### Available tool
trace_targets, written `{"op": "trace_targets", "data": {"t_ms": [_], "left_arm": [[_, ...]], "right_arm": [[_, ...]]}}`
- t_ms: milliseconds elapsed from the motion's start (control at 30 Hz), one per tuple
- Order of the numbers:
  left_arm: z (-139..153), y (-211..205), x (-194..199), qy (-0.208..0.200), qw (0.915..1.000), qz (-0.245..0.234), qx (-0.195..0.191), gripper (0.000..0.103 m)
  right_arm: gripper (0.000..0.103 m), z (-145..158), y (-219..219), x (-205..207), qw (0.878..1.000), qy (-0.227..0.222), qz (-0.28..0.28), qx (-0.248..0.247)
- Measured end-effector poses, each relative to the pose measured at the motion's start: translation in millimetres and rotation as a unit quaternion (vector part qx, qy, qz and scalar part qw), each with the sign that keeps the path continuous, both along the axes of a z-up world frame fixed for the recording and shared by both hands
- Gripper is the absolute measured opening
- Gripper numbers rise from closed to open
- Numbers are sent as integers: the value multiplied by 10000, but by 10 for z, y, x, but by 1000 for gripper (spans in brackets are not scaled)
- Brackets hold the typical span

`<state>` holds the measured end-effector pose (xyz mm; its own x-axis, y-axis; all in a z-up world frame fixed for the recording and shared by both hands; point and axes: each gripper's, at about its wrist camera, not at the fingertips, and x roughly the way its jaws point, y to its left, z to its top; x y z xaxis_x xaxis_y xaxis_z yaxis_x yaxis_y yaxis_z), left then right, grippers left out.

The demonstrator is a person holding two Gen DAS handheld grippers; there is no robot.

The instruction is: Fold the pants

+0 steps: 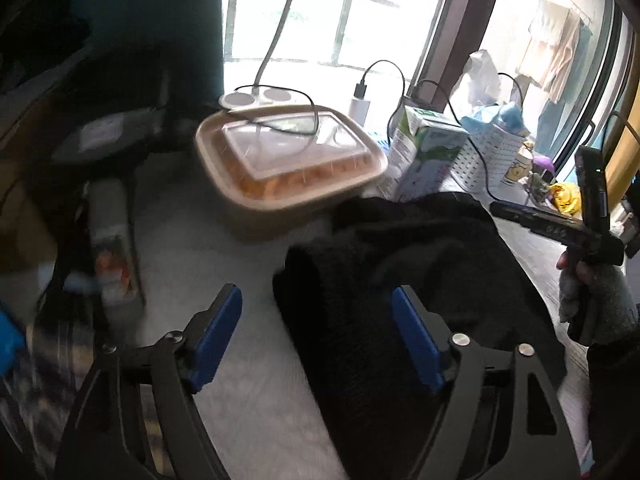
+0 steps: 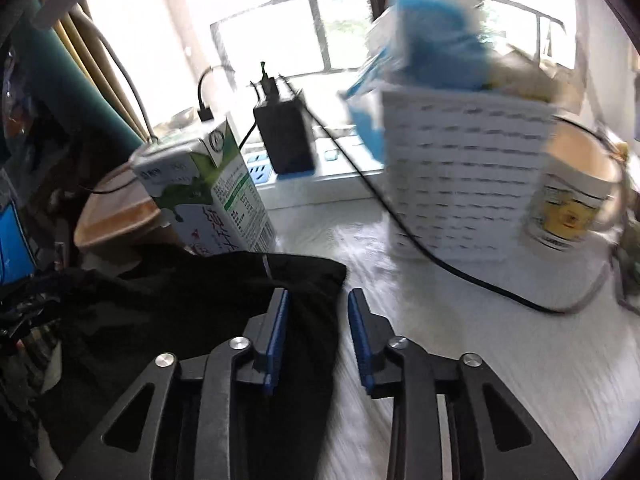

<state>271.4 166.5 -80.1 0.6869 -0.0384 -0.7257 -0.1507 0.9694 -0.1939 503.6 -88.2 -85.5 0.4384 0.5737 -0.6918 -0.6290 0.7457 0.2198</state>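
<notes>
White table [image 2: 500, 360] with black pants [image 2: 180, 300], milk carton [image 2: 208, 192], perforated basket [image 2: 460, 180], mug [image 2: 572, 200].

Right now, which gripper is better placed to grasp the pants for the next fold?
Probably right. The right gripper already has the edge of the pants between its pads, not yet pinched. The left gripper stands wide open, mostly over bare table beside the pants.

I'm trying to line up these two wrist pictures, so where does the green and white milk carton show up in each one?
Left wrist view: the milk carton stands right of centre, behind the black pants, right of the lidded food container.
Right wrist view: the milk carton stands left of centre, just behind the pants, left of the white perforated basket.
Shared landmark: the perforated basket, on the carton's right in both views.
</notes>
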Motion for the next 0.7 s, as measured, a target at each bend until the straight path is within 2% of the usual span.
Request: {"op": "trace_targets", "data": {"t_ms": [33, 67, 133, 333, 500, 567, 633, 700], "left_arm": [[-16, -18, -45, 24, 10000, -15, -42, 78], [-47, -63, -130, 62, 9999, -38, -123, 78], [-99, -163, -236, 125, 9996, -133, -211, 78], [-239, -430, -422, 310, 9986, -291, -323, 78], [-287, -543, -577, 361, 9978, -271, -483, 78], [-345, -559, -603, 449, 9974, -276, -501, 79], [-379, -554, -625, 488, 9971, -239, -537, 79], [-388, -561, -629, 478, 9970, -228, -556, 79]], "right_arm": [[52, 33, -109, -46, 10000, 33, -50, 76], [75, 61, -215, -106, 9998, 60, -117, 146], [89, 113, -439, -264, 9993, 93, -168, 324], [89, 108, -744, -868, 9980, 302, -168, 528], [89, -158, -814, -1339, 9945, 800, -192, 652], [88, -311, -828, -1438, 9916, 1036, -218, 740], [88, -326, -854, -1537, 9911, 910, -291, 925], [83, -344, -825, -1589, 9878, 1048, -235, 1130]]}}
